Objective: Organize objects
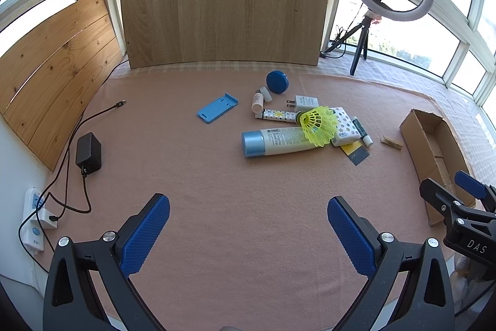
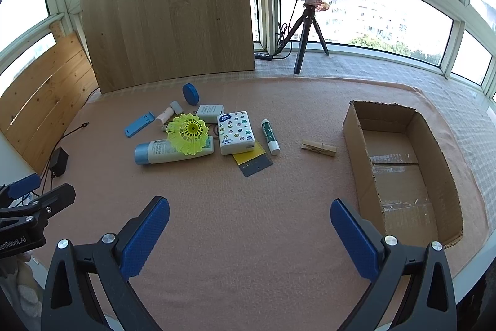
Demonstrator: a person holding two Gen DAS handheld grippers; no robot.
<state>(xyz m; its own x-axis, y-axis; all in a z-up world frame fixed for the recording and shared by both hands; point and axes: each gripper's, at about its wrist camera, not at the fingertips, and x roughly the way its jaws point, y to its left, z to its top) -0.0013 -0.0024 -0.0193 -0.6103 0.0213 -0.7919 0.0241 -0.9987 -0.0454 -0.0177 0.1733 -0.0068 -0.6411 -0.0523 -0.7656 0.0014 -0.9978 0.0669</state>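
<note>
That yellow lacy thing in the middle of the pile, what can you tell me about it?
It is a shuttlecock with a neon-yellow skirt of plastic mesh. It lies tipped over, its open flared end towards the right camera, resting on the white tube with the blue cap. Nothing grips it; both grippers are open and well short of it.

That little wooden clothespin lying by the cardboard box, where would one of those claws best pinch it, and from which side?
Probably across the middle of the wooden clothespin, coming straight down from above with the right claw, which is open and nearer. The pin lies flat and alone on the pink cloth, clear of the cardboard box, so its two long narrow sides are free for the fingers to close on.
</note>
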